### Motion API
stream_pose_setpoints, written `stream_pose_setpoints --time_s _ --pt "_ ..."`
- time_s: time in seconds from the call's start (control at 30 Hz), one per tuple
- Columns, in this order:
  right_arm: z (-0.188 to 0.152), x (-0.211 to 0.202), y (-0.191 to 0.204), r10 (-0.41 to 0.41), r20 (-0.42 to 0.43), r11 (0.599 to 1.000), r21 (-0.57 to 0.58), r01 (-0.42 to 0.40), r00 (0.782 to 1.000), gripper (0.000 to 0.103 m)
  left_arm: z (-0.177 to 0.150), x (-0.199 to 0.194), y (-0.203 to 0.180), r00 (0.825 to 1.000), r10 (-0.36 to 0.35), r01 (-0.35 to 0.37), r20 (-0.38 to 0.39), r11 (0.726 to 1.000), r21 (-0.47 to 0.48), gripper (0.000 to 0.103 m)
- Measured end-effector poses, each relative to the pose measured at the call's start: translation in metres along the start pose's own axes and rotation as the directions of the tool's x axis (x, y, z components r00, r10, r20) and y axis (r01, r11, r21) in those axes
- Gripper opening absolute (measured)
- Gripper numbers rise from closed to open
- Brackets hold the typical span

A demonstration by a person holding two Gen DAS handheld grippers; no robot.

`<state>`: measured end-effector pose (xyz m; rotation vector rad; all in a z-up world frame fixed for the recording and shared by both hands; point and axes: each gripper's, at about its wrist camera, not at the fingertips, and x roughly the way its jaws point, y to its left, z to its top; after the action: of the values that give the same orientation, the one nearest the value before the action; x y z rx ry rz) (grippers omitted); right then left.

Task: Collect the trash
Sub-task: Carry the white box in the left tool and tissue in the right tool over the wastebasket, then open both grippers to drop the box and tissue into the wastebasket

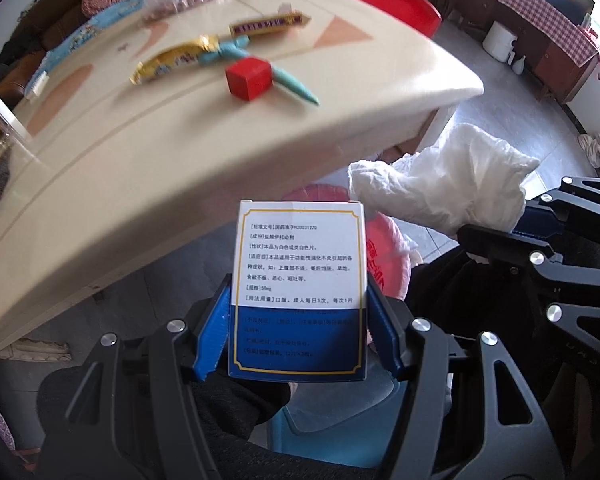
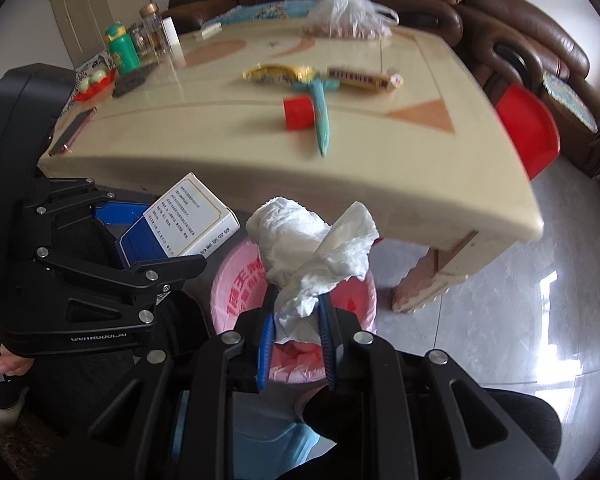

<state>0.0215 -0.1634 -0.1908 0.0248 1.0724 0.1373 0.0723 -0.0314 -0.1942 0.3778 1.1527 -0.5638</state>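
Observation:
My left gripper is shut on a white and blue medicine box, held below the table's front edge; the box also shows in the right wrist view. My right gripper is shut on a crumpled white tissue, also seen in the left wrist view. Both hang over a bin lined with a pink bag. On the cream table lie a gold snack wrapper, a purple and gold wrapper, a red cube and a teal toy.
A tied clear plastic bag sits at the table's far edge. A green bottle, glass jars, a red fruit dish and a phone are at the table's left. A red stool and brown sofa stand behind.

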Motion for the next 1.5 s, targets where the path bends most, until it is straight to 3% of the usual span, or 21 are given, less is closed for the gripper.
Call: stream_pose_setpoints --time_s 0.37,0.97,1.5 --pt "-0.007 0.065 -0.010 0.036 -0.134 0.999 0.032 -0.032 0.990 0.020 -0.008 0.064 0.012 0.993 -0.055 0.048 -0.109 0.997 -0.058 0.061" --pt "-0.012 0.160 -0.029 0.106 -0.284 0.993 0.085 -0.086 0.953 0.020 -0.016 0.156 0.026 0.960 -0.105 0.053 -0.261 0.978 -0.201 0.061" --pt "-0.019 0.220 -0.035 0.154 -0.388 0.987 0.109 -0.121 0.909 0.020 -0.014 0.204 0.022 0.929 -0.099 0.036 -0.356 0.983 -0.179 0.061"
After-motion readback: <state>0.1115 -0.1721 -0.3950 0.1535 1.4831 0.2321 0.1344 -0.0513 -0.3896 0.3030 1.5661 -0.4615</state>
